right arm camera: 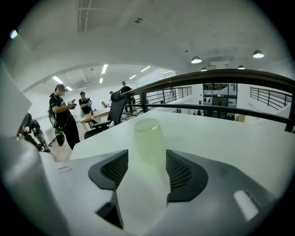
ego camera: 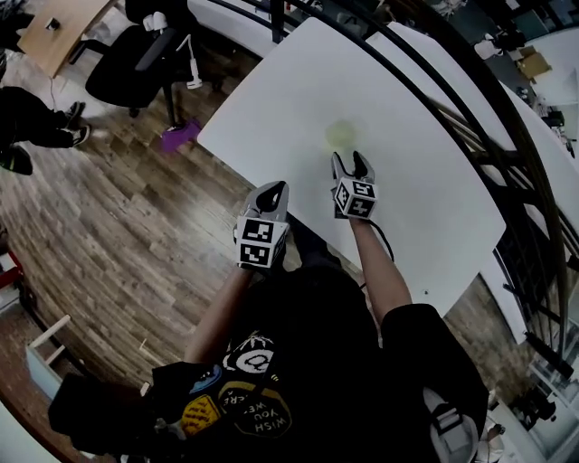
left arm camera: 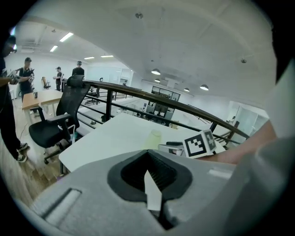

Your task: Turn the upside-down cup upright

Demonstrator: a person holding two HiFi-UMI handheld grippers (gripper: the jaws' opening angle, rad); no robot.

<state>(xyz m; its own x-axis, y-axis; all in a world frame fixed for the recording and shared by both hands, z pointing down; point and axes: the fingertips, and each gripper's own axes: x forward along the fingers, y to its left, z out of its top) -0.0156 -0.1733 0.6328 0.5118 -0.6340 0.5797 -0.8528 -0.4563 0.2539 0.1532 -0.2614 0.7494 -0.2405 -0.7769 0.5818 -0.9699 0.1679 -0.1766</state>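
A pale yellow-green translucent cup [ego camera: 340,136] stands mouth-down on the white table [ego camera: 434,217]. My right gripper [ego camera: 350,165] is just on the near side of it, open, its two dark pads either side of the line to the cup. In the right gripper view the cup [right arm camera: 148,138] rises straight ahead between the spread jaws of my right gripper [right arm camera: 146,169], and neither pad touches it. My left gripper [ego camera: 271,192] hangs shut and empty at the table's near edge, left of the right one. In the left gripper view my left gripper [left arm camera: 152,186] has its jaws pressed together, and the cup [left arm camera: 155,137] is far ahead.
A black office chair [ego camera: 136,54] and a purple object [ego camera: 178,136] are on the wooden floor left of the table. A dark railing [ego camera: 470,118] curves along the table's far side. People stand by a wooden desk [ego camera: 54,27] at far left.
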